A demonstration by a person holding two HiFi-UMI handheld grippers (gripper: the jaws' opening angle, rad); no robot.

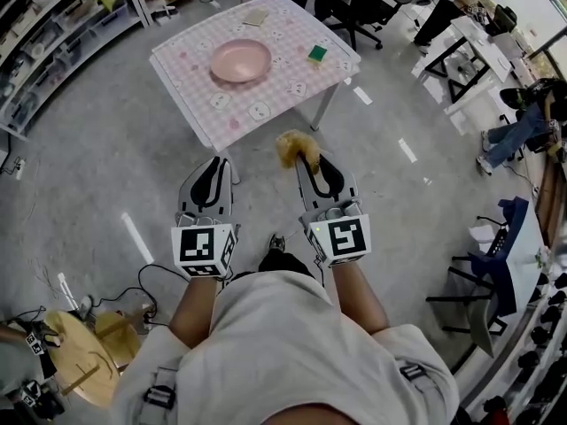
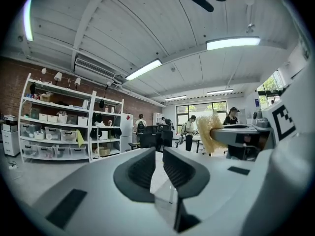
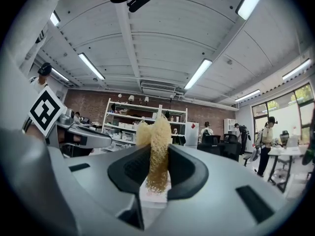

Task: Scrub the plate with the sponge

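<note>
A pink plate [image 1: 240, 60] sits on the small table with a pink checked cloth [image 1: 266, 106], ahead of me and well beyond both grippers. A green sponge [image 1: 317, 54] lies on the cloth to the plate's right. My right gripper [image 1: 310, 162] [image 3: 158, 151] is shut on a tan fibrous scrubber [image 1: 291, 146] [image 3: 156, 132], which sticks out past the jaws and also shows in the left gripper view [image 2: 212, 132]. My left gripper [image 1: 211, 162] [image 2: 158, 154] is held level beside it, with a narrow gap between its jaws and nothing in them. Both point forward over the floor.
A tan flat item [image 1: 256, 16] lies at the table's far end. Shelving [image 1: 53, 34] lines the left wall. Office chairs [image 1: 354, 7] stand behind the table, desks and people to the right. A wooden stool [image 1: 80, 361] and floor cables sit at my lower left.
</note>
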